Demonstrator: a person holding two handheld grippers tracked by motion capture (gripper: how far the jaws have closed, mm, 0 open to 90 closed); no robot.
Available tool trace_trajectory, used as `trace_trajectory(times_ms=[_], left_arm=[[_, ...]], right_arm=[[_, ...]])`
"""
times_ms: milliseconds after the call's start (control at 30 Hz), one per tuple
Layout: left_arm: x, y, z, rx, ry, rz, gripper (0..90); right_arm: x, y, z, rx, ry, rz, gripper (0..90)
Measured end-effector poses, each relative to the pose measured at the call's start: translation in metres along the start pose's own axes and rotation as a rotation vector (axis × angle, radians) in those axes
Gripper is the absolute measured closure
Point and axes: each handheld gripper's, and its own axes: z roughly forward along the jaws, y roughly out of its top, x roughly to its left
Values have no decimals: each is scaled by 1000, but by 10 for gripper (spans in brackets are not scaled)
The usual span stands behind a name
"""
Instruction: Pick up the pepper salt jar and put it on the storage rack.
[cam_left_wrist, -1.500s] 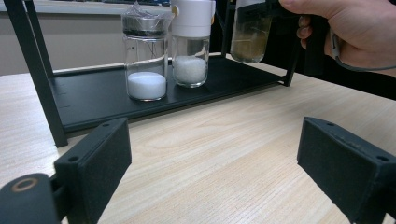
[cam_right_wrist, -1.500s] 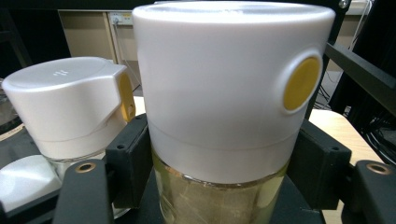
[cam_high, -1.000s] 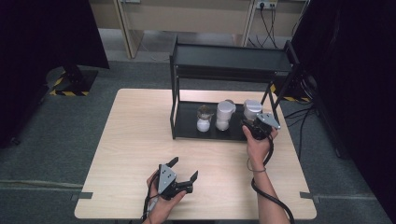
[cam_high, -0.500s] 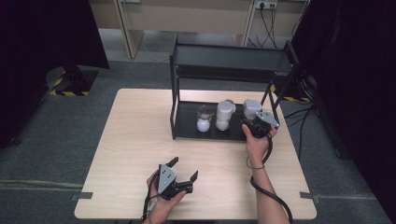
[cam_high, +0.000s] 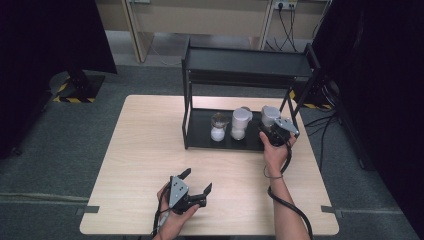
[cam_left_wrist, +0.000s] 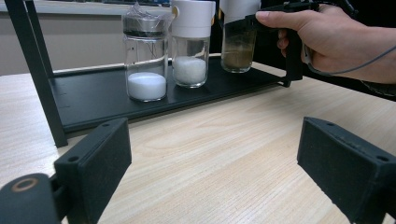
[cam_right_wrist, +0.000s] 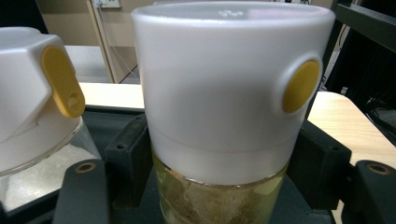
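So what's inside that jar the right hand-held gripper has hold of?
The jar holds brownish, grainy stuff at the bottom, seen through the glass. Its white cap covers the upper part, so what lies under it is hidden. The right hand-held gripper clamps it.

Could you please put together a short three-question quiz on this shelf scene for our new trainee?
1. True or false: the right gripper is shut on the white-capped glass jar of brown powder.
2. How many jars stand on the black metal rack's lower tray?
3. Are the left gripper's jaws open or shut?

Key: 1 true; 2 three; 3 open, over the light wooden table, nothing between them.
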Motion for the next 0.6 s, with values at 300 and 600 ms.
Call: trace_trajectory(times_ms=[300, 600], left_arm=[[0, 0, 0, -2, 0, 1, 94], [0, 0, 0, 0, 0, 0, 93]], right_arm=[[1, 0, 4, 4, -1, 0, 307], [3, 2, 8, 7, -1, -5, 307]])
